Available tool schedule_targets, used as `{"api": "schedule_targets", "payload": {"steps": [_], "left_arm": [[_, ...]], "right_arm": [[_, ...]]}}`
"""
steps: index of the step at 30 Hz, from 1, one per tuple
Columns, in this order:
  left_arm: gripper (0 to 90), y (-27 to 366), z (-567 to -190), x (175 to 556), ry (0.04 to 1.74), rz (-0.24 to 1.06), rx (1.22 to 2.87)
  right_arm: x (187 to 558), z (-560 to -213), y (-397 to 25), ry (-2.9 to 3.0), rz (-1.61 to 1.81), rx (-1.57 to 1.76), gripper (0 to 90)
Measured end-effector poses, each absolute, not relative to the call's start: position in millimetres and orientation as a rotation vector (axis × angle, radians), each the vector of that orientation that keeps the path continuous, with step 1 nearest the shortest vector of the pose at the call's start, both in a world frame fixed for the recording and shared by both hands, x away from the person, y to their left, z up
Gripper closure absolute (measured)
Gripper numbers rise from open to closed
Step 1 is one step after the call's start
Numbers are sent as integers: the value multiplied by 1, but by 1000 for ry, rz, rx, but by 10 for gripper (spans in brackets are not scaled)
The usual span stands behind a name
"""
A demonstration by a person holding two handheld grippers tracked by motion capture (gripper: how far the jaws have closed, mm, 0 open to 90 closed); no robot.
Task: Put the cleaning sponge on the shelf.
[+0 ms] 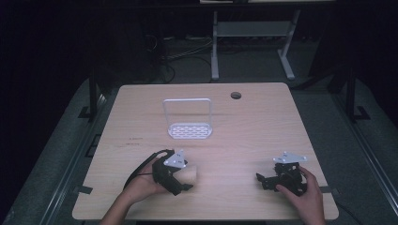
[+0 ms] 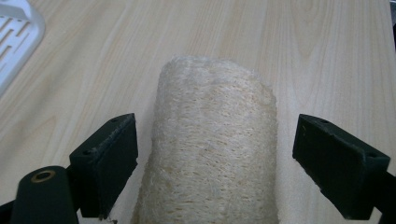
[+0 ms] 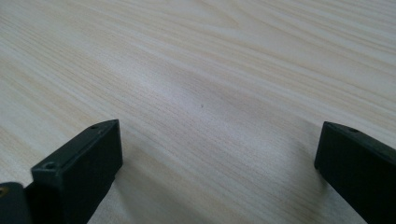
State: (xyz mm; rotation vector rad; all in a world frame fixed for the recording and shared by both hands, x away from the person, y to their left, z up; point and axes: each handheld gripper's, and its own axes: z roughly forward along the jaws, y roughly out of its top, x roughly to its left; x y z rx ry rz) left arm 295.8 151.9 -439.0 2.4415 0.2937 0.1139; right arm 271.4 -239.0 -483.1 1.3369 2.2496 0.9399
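A pale tan loofah sponge (image 2: pixel 215 140) lies on the wooden table (image 1: pixel 244 131), a fibrous cylinder pointing away from the camera. My left gripper (image 2: pixel 215 168) straddles it, jaws wide on either side with a gap at each flank, so it is open. From above, the loofah (image 1: pixel 191 172) peeks out just right of the left gripper (image 1: pixel 180 180), held in a hand at the near left. My right gripper (image 1: pixel 265 180) rests at the near right, held in the other hand. In the right gripper view its jaws (image 3: pixel 215 172) stand open over bare wood.
A white perforated rack (image 1: pixel 188 127) with a tall wire handle stands at the table's centre back; its corner (image 2: pixel 16 35) shows at the left gripper view's upper left. A round cable hole (image 1: pixel 235 95) sits near the far edge. A desk frame (image 1: pixel 253 37) stands beyond the table.
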Motion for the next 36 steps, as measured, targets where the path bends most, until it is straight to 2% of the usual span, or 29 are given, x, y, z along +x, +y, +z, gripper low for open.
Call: {"api": "schedule_targets", "payload": {"steps": [12, 25, 27, 36], "left_arm": [[146, 152, -447, 300, 307, 106, 2476], [245, 154, -448, 300, 302, 100, 2483], [285, 155, -448, 300, 301, 101, 2478], [308, 156, -447, 300, 292, 102, 2486]], "right_arm": [[271, -483, -239, 2250, 940, 1336, 7], [271, -483, -239, 2250, 940, 1337, 7], [271, -483, -239, 2250, 940, 1337, 7], [271, -483, -239, 2250, 940, 1337, 7]]}}
